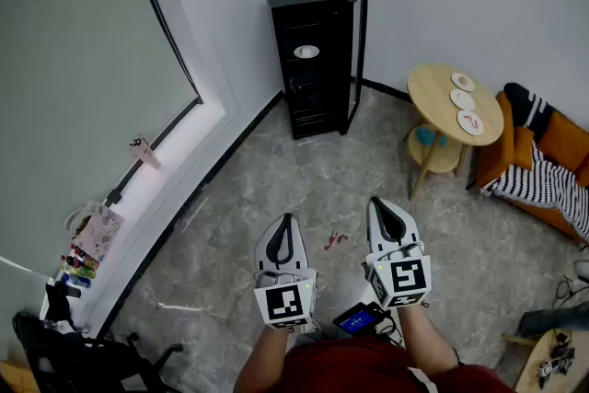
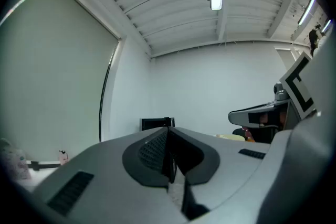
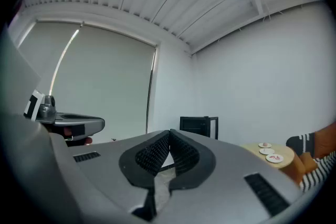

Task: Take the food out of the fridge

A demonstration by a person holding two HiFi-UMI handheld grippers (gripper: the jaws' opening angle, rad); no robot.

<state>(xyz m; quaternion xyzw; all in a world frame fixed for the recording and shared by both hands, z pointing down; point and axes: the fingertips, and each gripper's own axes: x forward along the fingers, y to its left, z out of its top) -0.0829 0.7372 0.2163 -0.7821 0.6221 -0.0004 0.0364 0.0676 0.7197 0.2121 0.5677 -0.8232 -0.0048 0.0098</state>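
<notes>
**Head view.** The black fridge (image 1: 308, 60) stands against the wall at upper centre of the frame, with its door (image 1: 357, 51) swung open to the right. A pale oval plate (image 1: 306, 52) rests on an upper shelf inside; what lies on it is too small to identify. The left gripper (image 1: 287, 222) and right gripper (image 1: 381, 205) sit at lower centre, side by side, well apart from the fridge. A round table (image 1: 433, 92) carrying three small dishes (image 1: 463, 99) stands at the right.

**Left gripper view.** The jaws are pressed together with nothing between them. The fridge (image 2: 157, 123) shows just above the jaw tips at centre frame. Its contents cannot be made out here.

**Right gripper view.** The jaws are fully closed and empty. The fridge (image 3: 199, 126) appears right of centre, and the round table (image 3: 262, 152) at lower right.

**Handling.** The plate is judged rigid, light, smooth-rimmed and breakable.
- Open the jaws before entering the shelf.
- Grip the near rim, one pad above and one below.
- Keep the plate level so the food does not slide.
- Clear the shelf above and the door edge on withdrawal.
</notes>
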